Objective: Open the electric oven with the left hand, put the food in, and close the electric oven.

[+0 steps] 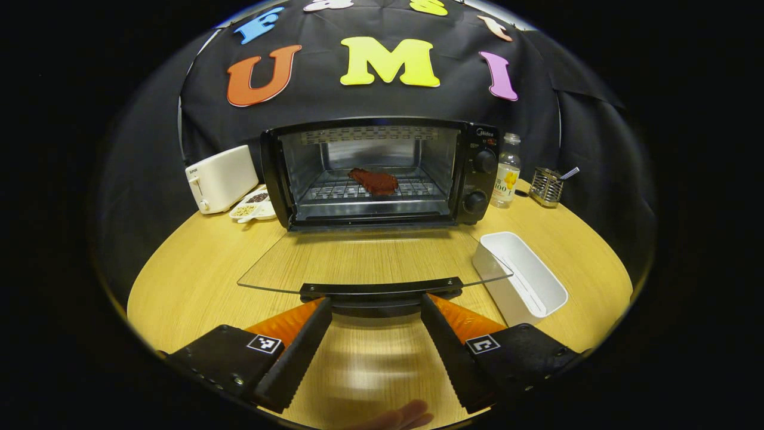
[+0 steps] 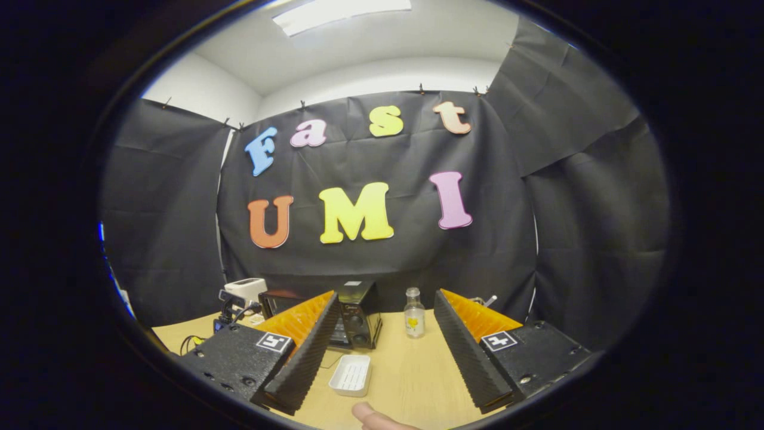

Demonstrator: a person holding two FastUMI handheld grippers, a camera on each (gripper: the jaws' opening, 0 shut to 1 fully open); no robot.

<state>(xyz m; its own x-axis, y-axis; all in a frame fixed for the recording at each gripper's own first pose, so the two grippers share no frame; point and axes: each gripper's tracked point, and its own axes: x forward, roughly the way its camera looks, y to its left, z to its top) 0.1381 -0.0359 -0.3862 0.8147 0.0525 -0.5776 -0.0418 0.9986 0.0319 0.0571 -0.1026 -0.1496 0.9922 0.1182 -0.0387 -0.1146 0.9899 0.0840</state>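
We have the black electric oven [image 1: 382, 173] straight ahead of the left gripper [image 1: 376, 310], its clear glass door [image 1: 370, 263] swung fully down and lying flat toward us above the light wooden round table [image 1: 185, 280]. The reddish-brown slab of food [image 1: 374, 181] already sits on the wire rack [image 1: 334, 190] inside the cavity, so we judge the loading done and the closing still to do.

The black curved door handle [image 1: 382, 291] runs crosswise, left to right, directly in front of our left gripper's fingertips. Both fingers are spread wide with nothing between them; the tips sit just beneath the handle's two ends, and we cannot tell whether they touch it. That crosswise axis is what the coming move turns on: in our judgement, we need to catch the handle from below or pinch it, then lift the door's free edge up and away toward the oven's top.

The right gripper [image 2: 382, 352] is also spread wide and holds nothing. It hangs well back, tilted upward, with the oven far off beyond its left finger and the white rectangular plastic tray [image 2: 351, 375] below between its fingers. The left gripper is clearly nearer the door.
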